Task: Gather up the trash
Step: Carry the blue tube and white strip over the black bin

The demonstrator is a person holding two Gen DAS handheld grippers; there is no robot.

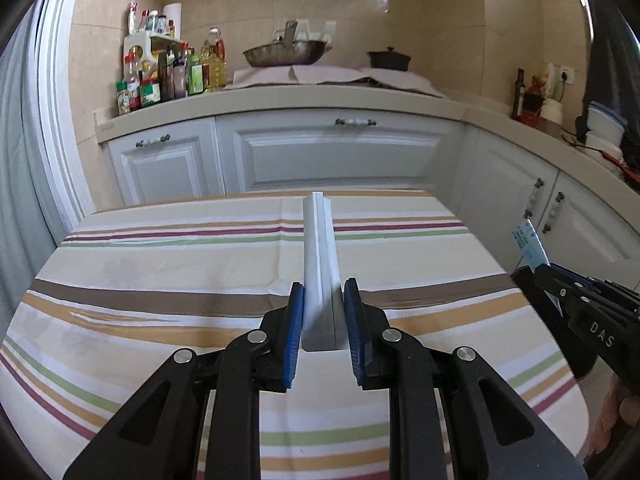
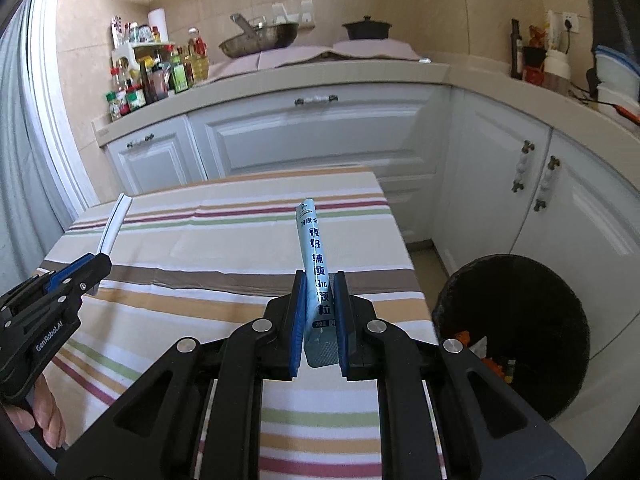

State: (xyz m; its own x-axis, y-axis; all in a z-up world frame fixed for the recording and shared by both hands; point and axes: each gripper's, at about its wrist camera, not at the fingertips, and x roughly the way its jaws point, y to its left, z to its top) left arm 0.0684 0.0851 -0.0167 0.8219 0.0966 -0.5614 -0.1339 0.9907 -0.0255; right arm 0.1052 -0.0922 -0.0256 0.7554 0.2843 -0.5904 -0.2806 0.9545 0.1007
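Trash is held in both tongs above the striped worktop (image 1: pixel 160 264). In the left wrist view the left tongs (image 1: pixel 324 312) are clamped on a plain white sachet (image 1: pixel 320 256), a long folded strip that runs from between the blue pads (image 1: pixel 294 320) toward 12 o'clock, its far end over the back edge of the worktop. At 3 o'clock in that view the right tongs (image 1: pixel 538 270) come in from the side, with a light blue tip poking out of them.

In the right wrist view the right tongs (image 2: pixel 318 312) are closed on a pale blue sachet (image 2: pixel 314 248) printed with dark blue characters; it stands between the pads (image 2: pixel 298 320) and leans slightly toward 11 o'clock. At 9 o'clock the left tongs (image 2: pixel 94 266) appear with the white strip sticking up toward 1 o'clock, well apart from the blue sachet.

A black bin (image 2: pixel 516 328) stands on the floor at 4 o'clock in the right wrist view, just beside the worktop's right edge, with some orange and dark scraps lying in its bottom. Both sachets are outside the bin, over the worktop. Behind, at 12 o'clock, white cabinets (image 2: pixel 312 132) carry a wok (image 2: pixel 260 40), a black pot (image 2: pixel 366 28) and a cluster of bottles (image 2: pixel 152 72) at 11 o'clock.
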